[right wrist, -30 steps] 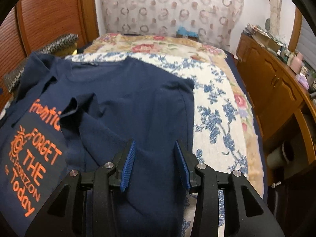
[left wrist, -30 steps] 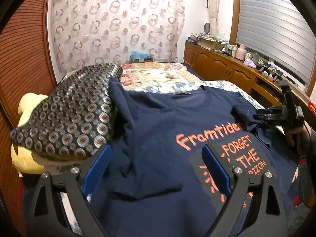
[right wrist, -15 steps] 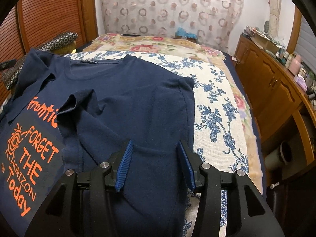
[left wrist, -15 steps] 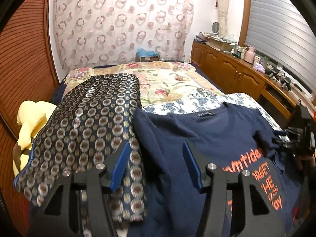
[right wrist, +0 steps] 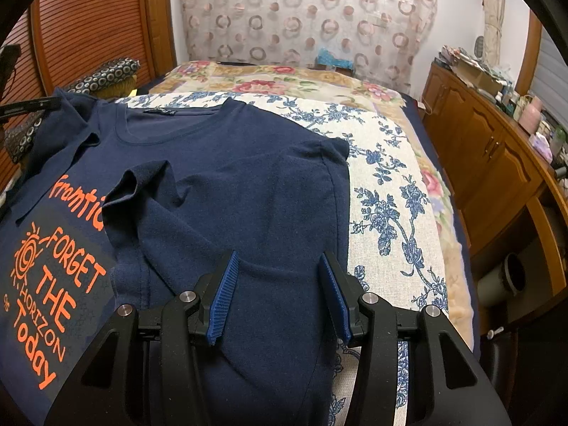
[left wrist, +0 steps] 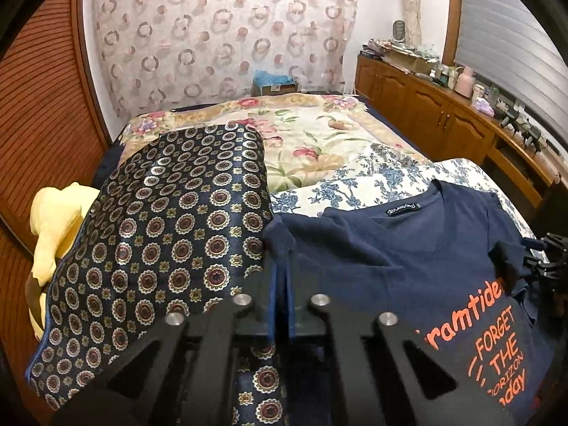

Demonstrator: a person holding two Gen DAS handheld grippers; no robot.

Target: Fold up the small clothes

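A navy T-shirt [right wrist: 248,184] with orange print lies front-up on the bed; its right side and sleeve are folded inward over the body. In the left wrist view the shirt [left wrist: 408,248] fills the lower right. My left gripper [left wrist: 280,284] is shut on the shirt's left sleeve edge, next to a patterned pillow. My right gripper [right wrist: 280,294] is open, its blue pads either side of the folded right part of the shirt, low over the cloth. The right gripper also shows at the right edge of the left wrist view [left wrist: 546,259].
A dark patterned pillow [left wrist: 170,234] lies left of the shirt, with a yellow soft toy [left wrist: 56,227] beyond it. A blue-flowered sheet [right wrist: 390,206] covers the bed to the right. A wooden cabinet [right wrist: 497,156] with clutter runs along the right wall.
My left gripper moved left to the shirt's left sleeve edge by the pillow and shut on it. My right gripper stayed open over the folded right side, shifting only slightly.
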